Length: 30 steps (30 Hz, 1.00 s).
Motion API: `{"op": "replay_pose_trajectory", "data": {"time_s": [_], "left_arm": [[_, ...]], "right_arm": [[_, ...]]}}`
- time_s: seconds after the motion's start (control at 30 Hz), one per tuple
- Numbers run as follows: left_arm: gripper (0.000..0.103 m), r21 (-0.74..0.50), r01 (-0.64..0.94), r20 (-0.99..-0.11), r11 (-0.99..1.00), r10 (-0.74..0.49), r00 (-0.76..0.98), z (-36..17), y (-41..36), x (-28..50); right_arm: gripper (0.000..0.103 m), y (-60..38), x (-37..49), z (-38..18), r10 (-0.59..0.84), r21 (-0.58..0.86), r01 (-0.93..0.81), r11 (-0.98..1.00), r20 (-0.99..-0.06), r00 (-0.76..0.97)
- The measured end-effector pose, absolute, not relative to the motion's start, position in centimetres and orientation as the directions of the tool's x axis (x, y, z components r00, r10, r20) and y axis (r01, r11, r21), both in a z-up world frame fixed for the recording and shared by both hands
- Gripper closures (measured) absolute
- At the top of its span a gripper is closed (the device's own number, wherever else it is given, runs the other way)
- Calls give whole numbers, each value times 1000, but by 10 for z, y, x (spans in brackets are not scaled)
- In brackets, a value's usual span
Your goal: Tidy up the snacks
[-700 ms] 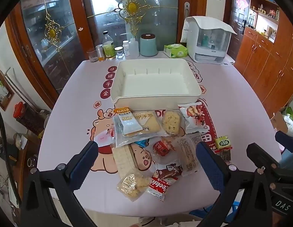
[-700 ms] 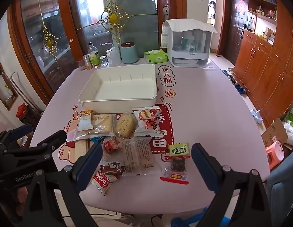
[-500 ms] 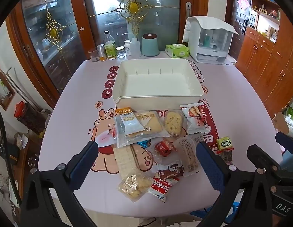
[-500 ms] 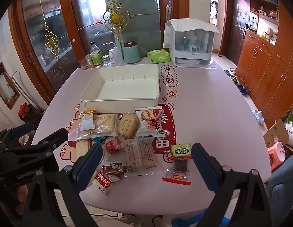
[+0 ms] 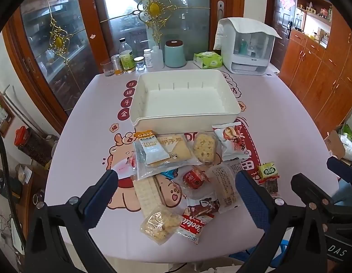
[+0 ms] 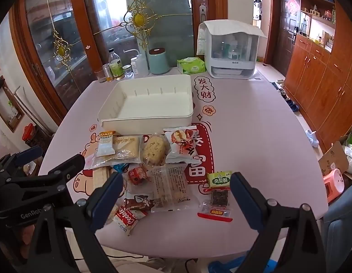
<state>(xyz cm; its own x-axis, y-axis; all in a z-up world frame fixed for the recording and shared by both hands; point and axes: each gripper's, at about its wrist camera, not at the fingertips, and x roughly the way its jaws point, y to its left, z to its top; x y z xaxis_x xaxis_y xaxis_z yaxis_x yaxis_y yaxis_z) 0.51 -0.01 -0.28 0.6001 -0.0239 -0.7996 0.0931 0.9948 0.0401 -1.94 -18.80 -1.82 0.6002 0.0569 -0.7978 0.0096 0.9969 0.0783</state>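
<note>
A white plastic bin [image 5: 185, 116] [image 6: 146, 119] stands empty in the middle of the table. In front of it lie several wrapped snacks: a clear-bagged cracker pack [image 5: 162, 152], a round yellow cake [image 5: 204, 147] [image 6: 153, 150], a white and red packet [image 5: 232, 141] [image 6: 182, 145], a red candy [image 5: 195, 177], a long clear-wrapped bar [image 6: 171, 186] and a green pineapple cake [image 5: 268, 170] [image 6: 220, 179]. My left gripper [image 5: 176, 186] hovers open above the near snacks. My right gripper [image 6: 176, 188] is open too, over the clear-wrapped bar. Neither holds anything.
Bottles and jars [image 5: 128, 59], a teal canister [image 5: 174, 53], a green tissue pack [image 5: 207, 59] and a white covered appliance [image 5: 246, 47] line the table's far edge. Glass doors stand behind, wooden cabinets [image 6: 323, 79] to the right. A pink printed cloth [image 6: 255, 125] covers the table.
Both views have shifted slightly, so the bin and snacks sit a touch lower and nearer. Both grippers stay open and no snack has moved.
</note>
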Motion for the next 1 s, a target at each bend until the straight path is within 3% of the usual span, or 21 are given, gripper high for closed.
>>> {"op": "replay_pose_trajectory", "data": {"time_s": [1.0], "left_arm": [[1, 45, 96, -790, 994, -23, 613, -1, -1, 2]], "right_arm": [[7, -187, -22, -21, 78, 104, 7, 995, -789, 609]]}}
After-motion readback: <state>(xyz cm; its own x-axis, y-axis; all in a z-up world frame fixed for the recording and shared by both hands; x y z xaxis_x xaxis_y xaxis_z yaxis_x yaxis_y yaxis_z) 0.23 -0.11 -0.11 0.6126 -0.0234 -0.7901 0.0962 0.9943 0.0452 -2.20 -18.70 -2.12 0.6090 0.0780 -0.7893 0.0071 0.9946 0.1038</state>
